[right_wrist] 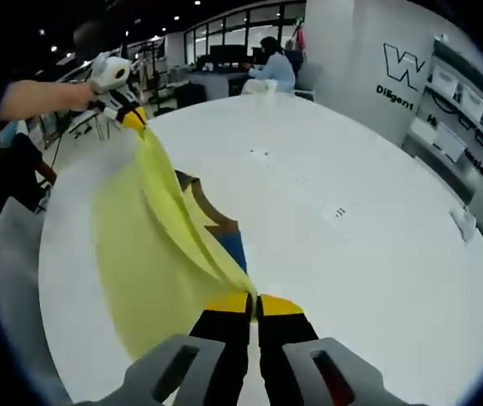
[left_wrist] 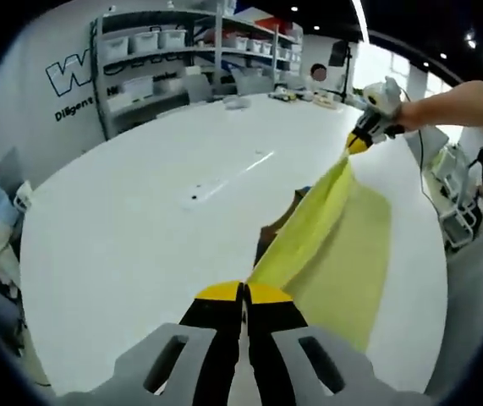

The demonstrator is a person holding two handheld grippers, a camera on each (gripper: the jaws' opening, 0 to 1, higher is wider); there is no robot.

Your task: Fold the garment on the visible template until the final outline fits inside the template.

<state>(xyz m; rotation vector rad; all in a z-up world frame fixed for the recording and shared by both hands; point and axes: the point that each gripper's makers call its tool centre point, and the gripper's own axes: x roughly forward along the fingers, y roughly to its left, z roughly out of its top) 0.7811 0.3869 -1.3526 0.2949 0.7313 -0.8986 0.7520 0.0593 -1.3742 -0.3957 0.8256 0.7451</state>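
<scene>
A yellow garment [left_wrist: 343,237] hangs stretched in the air above the white table [left_wrist: 139,228], held by one edge between both grippers. My left gripper [left_wrist: 243,293] is shut on its near corner. The right gripper [left_wrist: 359,142], held by a bare arm, grips the far corner. In the right gripper view my right gripper [right_wrist: 254,303] is shut on the garment [right_wrist: 139,245], and the left gripper [right_wrist: 131,114] holds the other end at upper left. A brown template [left_wrist: 277,227] lies on the table, mostly hidden behind the cloth; beside its brown part [right_wrist: 211,211] a blue patch [right_wrist: 234,249] shows.
Shelves with white bins [left_wrist: 165,42] stand beyond the table's far side. Small items [left_wrist: 300,95] lie at the far end of the table. A person [right_wrist: 275,63] sits at another desk. Grey chairs [left_wrist: 478,288] stand at the table's edge.
</scene>
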